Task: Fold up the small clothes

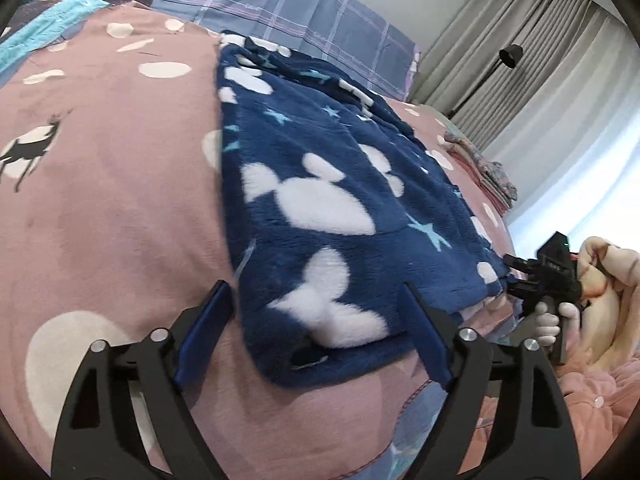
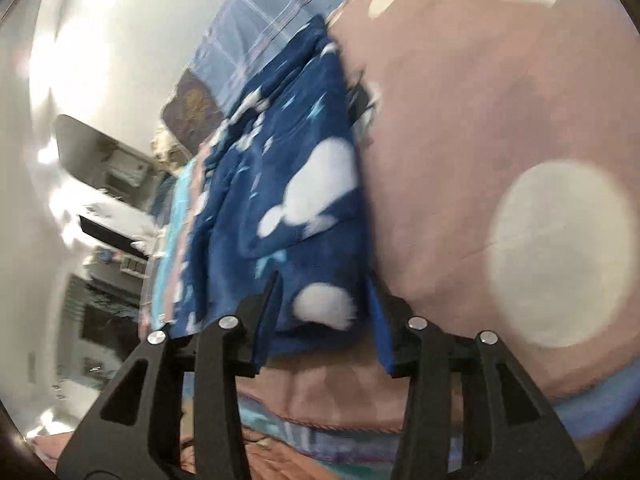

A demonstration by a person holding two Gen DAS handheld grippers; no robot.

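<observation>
Pink bedding printed with pale circles and a dark deer (image 1: 120, 200) fills both views, and on it lies our work. Our left claw (image 1: 316, 332) stands released, its blue-padded fingers (image 1: 204, 332) spread wide on either side of the near hem of the navy fleece garment with white cloud shapes and pale blue stars (image 1: 320, 200); neither pad presses the cloth. The garment spreads flat from the claw toward twelve o'clock. At three o'clock in the left view, our right claw (image 1: 516, 276) sits at the garment's far corner, gripped by a white-gloved hand (image 1: 556, 316). From its own camera the right claw (image 2: 324, 312) is partly parted, with the fleece corner lying between the fingers (image 2: 380, 320); blur keeps us from telling whether a pad touches. Beyond, at twelve o'clock, lies a blue plaid pillow (image 1: 300, 12); at two o'clock hang grey curtains (image 1: 520, 40).
</observation>
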